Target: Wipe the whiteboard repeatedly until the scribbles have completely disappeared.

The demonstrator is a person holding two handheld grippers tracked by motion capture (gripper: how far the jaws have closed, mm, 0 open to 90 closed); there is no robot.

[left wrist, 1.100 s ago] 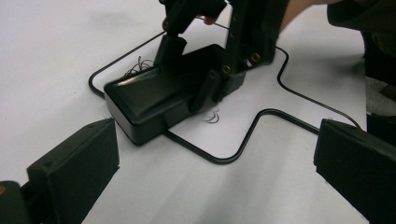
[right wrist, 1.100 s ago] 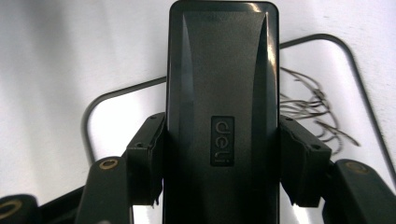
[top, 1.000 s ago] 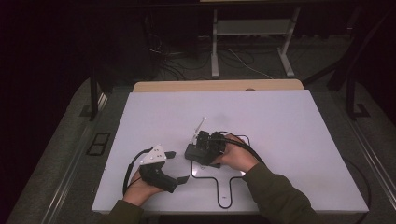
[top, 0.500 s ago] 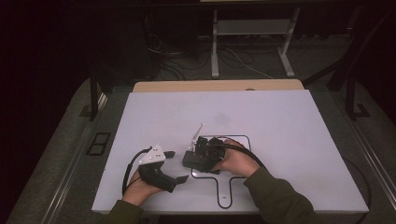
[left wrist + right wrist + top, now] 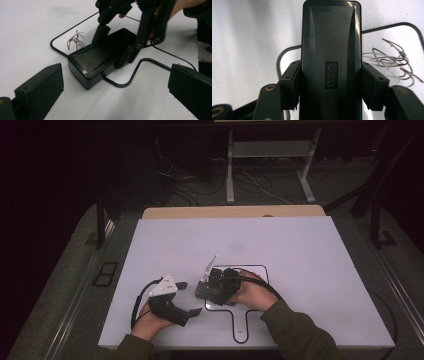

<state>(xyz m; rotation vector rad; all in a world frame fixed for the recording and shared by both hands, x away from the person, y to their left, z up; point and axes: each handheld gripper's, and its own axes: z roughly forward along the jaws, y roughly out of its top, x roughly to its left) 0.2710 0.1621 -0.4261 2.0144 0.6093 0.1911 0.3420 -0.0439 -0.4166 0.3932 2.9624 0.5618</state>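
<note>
A black oblong box (image 5: 331, 50) with a "deli" logo lies inside a black outline (image 5: 252, 267) drawn on the white table. My right gripper (image 5: 331, 86) is shut on the box, one pad pressed against each long side. In the high view the box (image 5: 206, 293) sits at the table's front middle, and the right gripper (image 5: 217, 282) comes at it from the right. My left gripper (image 5: 190, 298) rests just left of the box, open, with nothing between its fingers. In the left gripper view the box (image 5: 96, 58) lies ahead of the wide-apart jaws of the left gripper (image 5: 115, 100).
A thin scribble (image 5: 389, 60) marks the surface inside the outline, beside the box. The white table (image 5: 300, 245) stretches bare to the right and far side. A wooden strip (image 5: 235, 212) runs along its far edge, with dark floor and cables beyond.
My right gripper has shifted the box a little to the left and nearer, toward the left gripper. The left gripper has stayed in place.
</note>
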